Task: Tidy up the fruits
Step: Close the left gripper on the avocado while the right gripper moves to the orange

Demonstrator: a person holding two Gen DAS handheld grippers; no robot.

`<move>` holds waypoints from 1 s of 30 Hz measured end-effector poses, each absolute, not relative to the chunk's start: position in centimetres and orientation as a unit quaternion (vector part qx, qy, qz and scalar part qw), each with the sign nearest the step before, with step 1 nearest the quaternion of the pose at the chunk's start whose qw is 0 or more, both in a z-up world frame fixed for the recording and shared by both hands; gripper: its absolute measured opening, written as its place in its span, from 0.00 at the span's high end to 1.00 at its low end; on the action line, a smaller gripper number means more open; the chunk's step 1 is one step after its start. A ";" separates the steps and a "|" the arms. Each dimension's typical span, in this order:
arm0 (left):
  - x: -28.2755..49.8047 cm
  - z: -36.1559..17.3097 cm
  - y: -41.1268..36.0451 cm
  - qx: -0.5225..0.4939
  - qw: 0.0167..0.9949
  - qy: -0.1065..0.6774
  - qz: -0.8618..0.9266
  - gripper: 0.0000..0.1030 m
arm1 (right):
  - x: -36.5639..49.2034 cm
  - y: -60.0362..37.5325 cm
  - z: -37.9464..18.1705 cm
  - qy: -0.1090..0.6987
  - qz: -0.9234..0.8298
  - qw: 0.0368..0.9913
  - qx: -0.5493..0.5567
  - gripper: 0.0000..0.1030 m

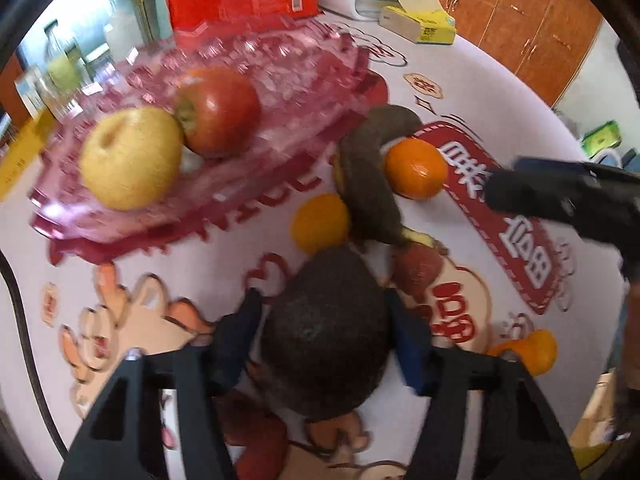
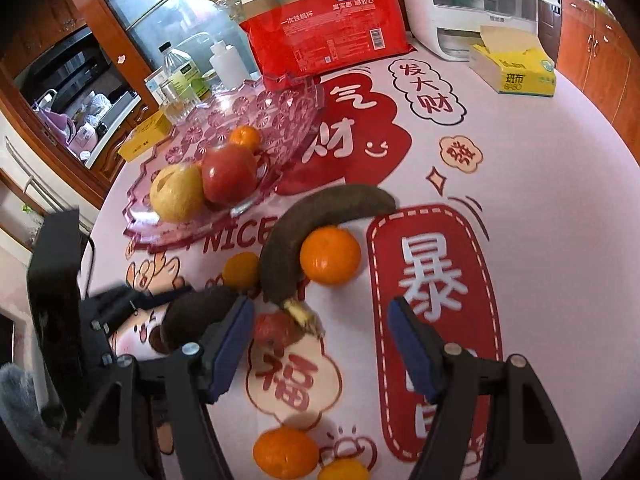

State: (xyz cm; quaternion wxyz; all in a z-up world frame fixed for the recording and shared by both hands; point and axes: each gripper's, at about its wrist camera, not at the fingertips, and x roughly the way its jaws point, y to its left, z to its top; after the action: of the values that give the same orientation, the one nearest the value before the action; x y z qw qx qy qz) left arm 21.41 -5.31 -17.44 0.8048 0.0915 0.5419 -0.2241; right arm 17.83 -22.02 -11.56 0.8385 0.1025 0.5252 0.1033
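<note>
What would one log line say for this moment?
left gripper: shut on avocado | right gripper: open, empty | pink tray: pear, apple, orange

Both wrist views look down close (2 share the pink tray (image 1: pixel 120 224)).

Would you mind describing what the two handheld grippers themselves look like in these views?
Both are matte black angular frames with triangular cut-outs. The left gripper and right gripper each carry two fingers faced with dark blue pads. Silver bolt heads dot the right one's frame. A black cable runs beside the left.

red cup pack (image 2: pixel 328 36) | yellow tissue box (image 2: pixel 516 70) | white appliance (image 2: pixel 472 8) | bottles (image 2: pixel 180 68)
</note>
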 end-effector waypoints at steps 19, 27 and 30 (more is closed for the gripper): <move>22.2 -17.7 1.6 -0.024 0.828 0.555 -0.068 0.45 | 24.1 -19.8 -14.2 0.548 0.128 0.822 0.084 0.33; 22.6 -18.1 2.4 -0.033 0.830 0.553 -0.067 0.45 | 24.1 -20.1 -14.9 0.562 0.137 0.813 0.060 0.34; 23.0 -18.0 2.7 -0.038 0.830 0.552 -0.068 0.45 | 24.1 -20.6 -15.9 0.575 0.130 0.806 0.055 0.39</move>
State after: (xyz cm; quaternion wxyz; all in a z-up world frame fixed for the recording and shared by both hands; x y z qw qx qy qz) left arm 23.03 2.69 -17.99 0.8304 -0.0384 0.5516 -0.0682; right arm 24.15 -20.63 -15.90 0.8062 0.0554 0.5745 0.1298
